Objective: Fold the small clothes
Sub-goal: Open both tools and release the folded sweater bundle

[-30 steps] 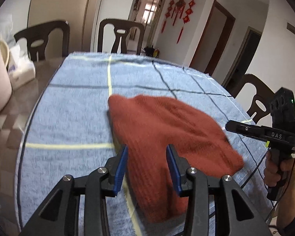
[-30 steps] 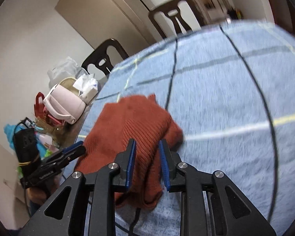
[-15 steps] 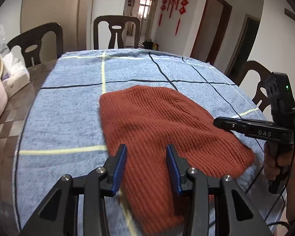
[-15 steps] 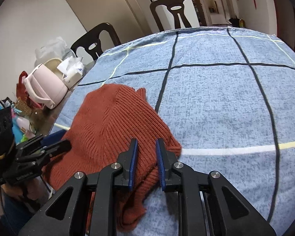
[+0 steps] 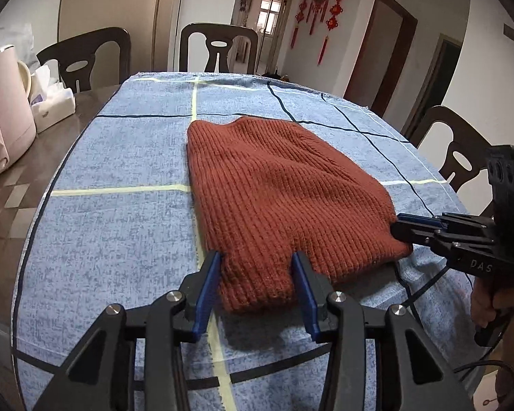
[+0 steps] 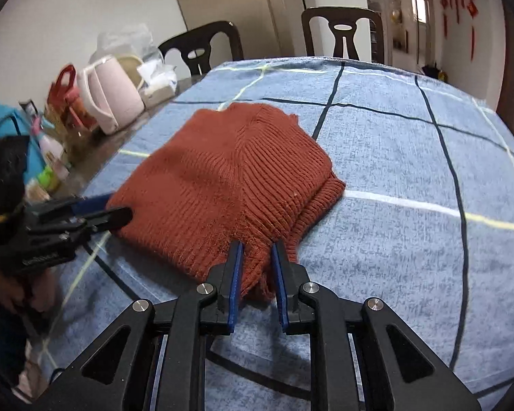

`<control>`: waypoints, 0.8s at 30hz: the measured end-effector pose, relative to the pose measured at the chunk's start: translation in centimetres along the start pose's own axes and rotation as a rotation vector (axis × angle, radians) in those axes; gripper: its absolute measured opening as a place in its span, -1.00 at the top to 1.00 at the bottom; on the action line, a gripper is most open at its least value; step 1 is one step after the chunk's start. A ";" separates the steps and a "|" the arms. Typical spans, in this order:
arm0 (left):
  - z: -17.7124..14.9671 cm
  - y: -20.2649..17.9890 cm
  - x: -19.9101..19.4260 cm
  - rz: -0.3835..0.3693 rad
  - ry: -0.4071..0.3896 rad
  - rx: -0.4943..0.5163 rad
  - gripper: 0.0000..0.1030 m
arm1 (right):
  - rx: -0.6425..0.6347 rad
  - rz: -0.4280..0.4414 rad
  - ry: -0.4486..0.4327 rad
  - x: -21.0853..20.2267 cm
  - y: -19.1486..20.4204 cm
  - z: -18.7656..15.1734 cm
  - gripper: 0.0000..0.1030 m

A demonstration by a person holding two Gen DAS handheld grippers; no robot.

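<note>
At the near edge of the counter (image 5: 85, 226), two grippers are holding one rust-red knitted garment (image 5: 277, 185) by its near hem. The left gripper (image 5: 257, 282) is straddling a wide tab of hem, fingers touching its sides; the right gripper (image 6: 256, 270) is pinching a narrow bunch at the other corner. The step in hand looks like laying the piece flat on the blue checked cloth (image 6: 411, 157). Next, probably, both corners need lifting together toward the far edge. Beyond, three chairs are standing.
</note>
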State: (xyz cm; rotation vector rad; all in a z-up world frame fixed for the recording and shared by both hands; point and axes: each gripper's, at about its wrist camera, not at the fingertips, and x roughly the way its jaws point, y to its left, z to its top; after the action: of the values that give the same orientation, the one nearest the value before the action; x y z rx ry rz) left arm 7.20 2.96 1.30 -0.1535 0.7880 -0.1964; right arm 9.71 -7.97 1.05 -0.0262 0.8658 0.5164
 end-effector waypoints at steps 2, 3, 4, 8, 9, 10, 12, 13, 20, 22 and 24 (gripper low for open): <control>0.0 0.1 0.1 0.000 0.003 -0.004 0.08 | -0.003 -0.003 -0.003 0.1 0.0 -0.1 0.65; 0.0 0.2 0.2 0.000 0.005 -0.006 0.08 | -0.003 -0.003 -0.005 0.1 0.0 -0.1 0.65; -0.1 0.1 0.1 0.001 0.006 -0.010 0.08 | 0.000 -0.002 -0.005 0.1 0.0 -0.1 0.65; -0.4 -0.3 -1.2 0.016 -0.012 -0.020 0.09 | -0.006 -0.016 -0.012 -0.8 0.3 -0.1 0.65; -0.4 -0.5 -1.8 0.021 -0.025 -0.016 0.09 | -0.012 -0.021 -0.021 -1.3 0.5 -0.2 0.65; -0.4 -0.6 -2.3 0.027 -0.036 -0.013 0.09 | -0.019 -0.024 -0.032 -1.8 0.7 -0.2 0.65; -0.4 -0.9 -3.0 0.049 -0.056 0.000 0.10 | -0.036 -0.026 -0.047 -2.4 1.2 -0.3 0.65; -0.5 -1.0 -3.1 0.064 -0.061 0.006 0.12 | -0.040 -0.025 -0.048 -2.5 1.3 -0.3 0.65; -1.1 -0.7 -0.8 0.087 0.010 -0.011 0.12 | -0.007 -0.033 0.004 -0.5 0.2 -1.1 0.65; -1.2 -0.8 -0.9 0.092 0.010 -0.006 0.12 | -0.011 -0.034 0.003 -0.8 0.3 -1.2 0.65; -1.2 -1.0 -1.1 0.097 0.009 0.000 0.12 | -0.014 -0.035 -0.001 -1.1 0.4 -1.2 0.60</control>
State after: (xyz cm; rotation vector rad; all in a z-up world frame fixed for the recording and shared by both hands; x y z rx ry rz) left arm 5.45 2.18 1.38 -0.1144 0.8022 -0.1057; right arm 8.05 -8.36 1.15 -0.0536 0.8596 0.4896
